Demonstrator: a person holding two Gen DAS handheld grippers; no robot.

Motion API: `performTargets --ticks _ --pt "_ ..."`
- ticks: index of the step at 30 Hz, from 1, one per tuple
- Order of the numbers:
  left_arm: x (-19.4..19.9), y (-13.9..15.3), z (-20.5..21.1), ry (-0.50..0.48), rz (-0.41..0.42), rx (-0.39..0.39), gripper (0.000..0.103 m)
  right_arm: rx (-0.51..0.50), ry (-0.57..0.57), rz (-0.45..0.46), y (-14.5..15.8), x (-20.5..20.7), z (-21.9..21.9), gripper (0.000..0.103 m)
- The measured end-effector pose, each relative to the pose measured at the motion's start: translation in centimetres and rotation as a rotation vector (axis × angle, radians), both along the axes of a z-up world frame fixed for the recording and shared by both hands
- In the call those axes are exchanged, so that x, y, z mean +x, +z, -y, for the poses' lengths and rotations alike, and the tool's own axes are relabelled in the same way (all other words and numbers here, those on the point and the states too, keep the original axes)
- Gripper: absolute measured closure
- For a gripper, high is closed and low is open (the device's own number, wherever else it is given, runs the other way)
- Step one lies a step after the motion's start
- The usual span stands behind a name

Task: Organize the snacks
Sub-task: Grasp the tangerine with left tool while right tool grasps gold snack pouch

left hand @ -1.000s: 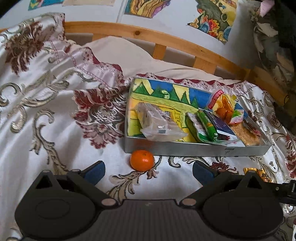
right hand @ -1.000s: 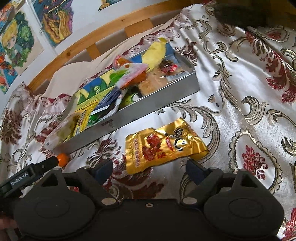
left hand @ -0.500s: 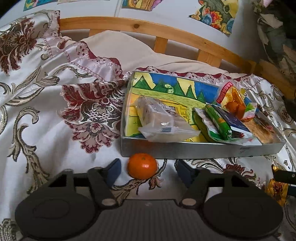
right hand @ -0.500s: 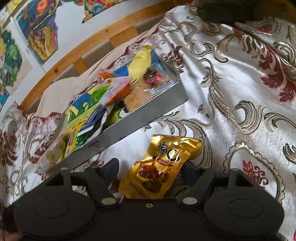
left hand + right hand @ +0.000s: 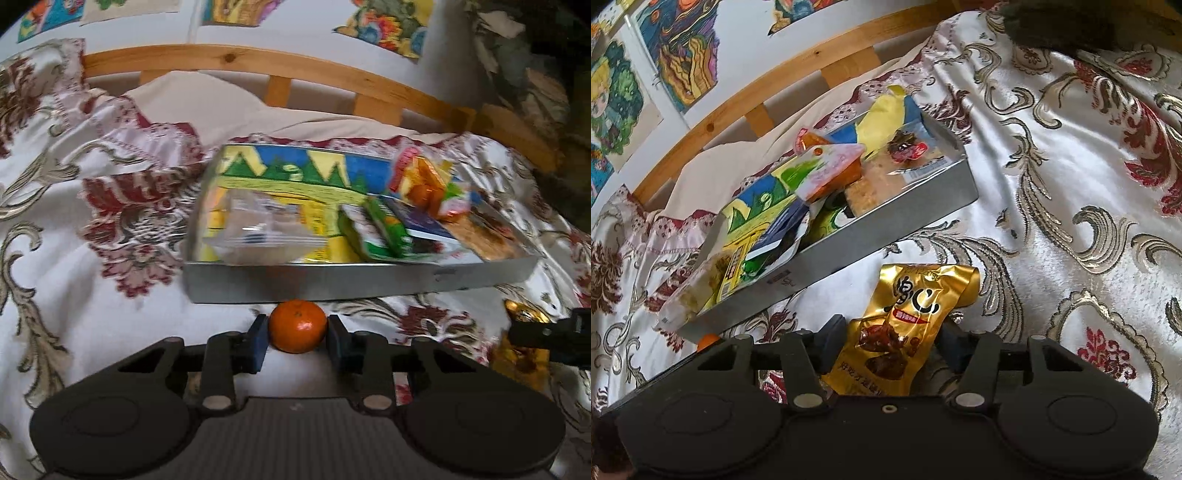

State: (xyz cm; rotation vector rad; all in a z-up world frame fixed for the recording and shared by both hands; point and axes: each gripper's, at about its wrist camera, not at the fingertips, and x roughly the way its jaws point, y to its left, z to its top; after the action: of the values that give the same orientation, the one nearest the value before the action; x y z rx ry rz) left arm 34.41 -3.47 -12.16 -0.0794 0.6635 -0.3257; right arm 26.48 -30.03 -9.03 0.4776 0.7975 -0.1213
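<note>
Closing tools: left point(image 5: 297, 338) meets tangerine point(image 5: 297, 325), right point(image 5: 892, 345) meets gold packet point(image 5: 905, 325).

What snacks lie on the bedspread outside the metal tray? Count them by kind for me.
Tangerine: 1
Gold foil packet: 1
Total: 2
</note>
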Motion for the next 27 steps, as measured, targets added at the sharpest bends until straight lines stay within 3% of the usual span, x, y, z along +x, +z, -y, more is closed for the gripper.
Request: performTargets --ticks 7,10,16,23,25,27 --pt "-1.3 0.2 1.5 -0.055 0.021 0.011 0.067 -0.122 0.038 -0.009 0.0 0.2 -1.6 0.063" --pt "-1.8 0.4 2.1 -0.074 0.024 0.002 0.067 -0.124 0.057 0.001 0.0 0.1 -1.9 0.073" --pt "-2.8 1.0 3.2 -0.099 0.030 0.015 0.067 -0.133 0.057 0.015 0.3 -0.2 -2.2 0.080" --pt "-4.1 2.2 4.8 -0.074 0.044 0.120 0.068 -0.165 0.067 0.061 1.8 -0.9 -2.8 0.082" --pt "-4.3 2.5 5.1 -0.068 0.047 0.133 0.068 -0.173 0.075 0.080 2.3 -1.1 -3.0 0.089" --pt "-4.4 2.9 5.2 -0.067 0.052 0.134 0.068 -0.185 0.078 0.097 2.8 -1.2 -3.0 0.089"
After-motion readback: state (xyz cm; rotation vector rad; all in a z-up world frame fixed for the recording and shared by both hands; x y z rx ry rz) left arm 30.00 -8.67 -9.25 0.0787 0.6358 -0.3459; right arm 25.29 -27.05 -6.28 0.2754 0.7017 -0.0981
